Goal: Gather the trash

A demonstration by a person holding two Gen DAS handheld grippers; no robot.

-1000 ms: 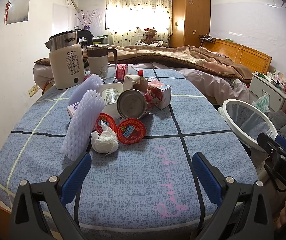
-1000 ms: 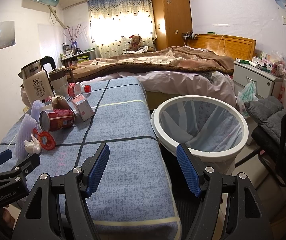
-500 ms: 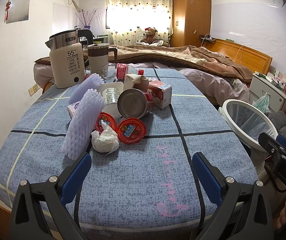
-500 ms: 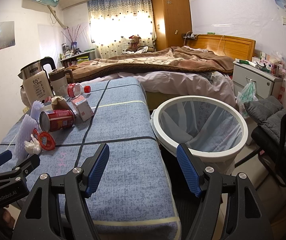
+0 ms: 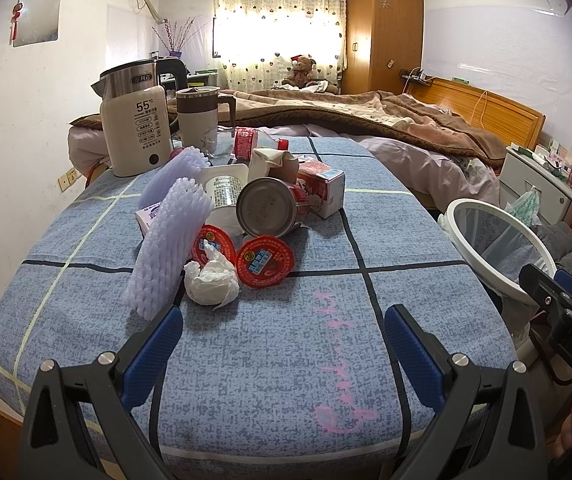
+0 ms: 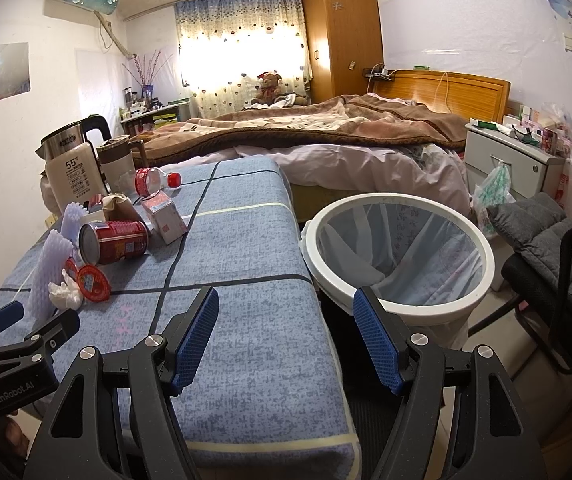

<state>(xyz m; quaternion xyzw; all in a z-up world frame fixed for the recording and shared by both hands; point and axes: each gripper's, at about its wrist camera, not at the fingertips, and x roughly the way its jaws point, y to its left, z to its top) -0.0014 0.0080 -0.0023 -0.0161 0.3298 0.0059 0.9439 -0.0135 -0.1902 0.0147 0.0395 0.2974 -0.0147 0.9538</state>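
**Claws open and empty; trash heaped on desk, bin alongside**

Left claw (image 5: 282,334) is spread wide and empty above the near desk edge; right claw (image 6: 286,330) likewise gapes, holding nothing, over the desk corner beside the bin (image 6: 399,258).

Trash sits clustered on the left half of the desk (image 5: 286,360). A red metal can (image 5: 268,210) lies on its side, long axis running toward the left camera, base end facing it. Two ribbed white foam sleeves (image 5: 170,248) lean lengthwise beside it. A crumpled tissue (image 5: 212,282) touches two round red-lidded cups (image 5: 266,260). A small carton (image 5: 321,188) lies behind.

Blue checked cloth covers the desk. The round white bin holds a translucent liner. A kettle (image 5: 136,120) stands at the far left, a bed (image 6: 325,132) beyond.
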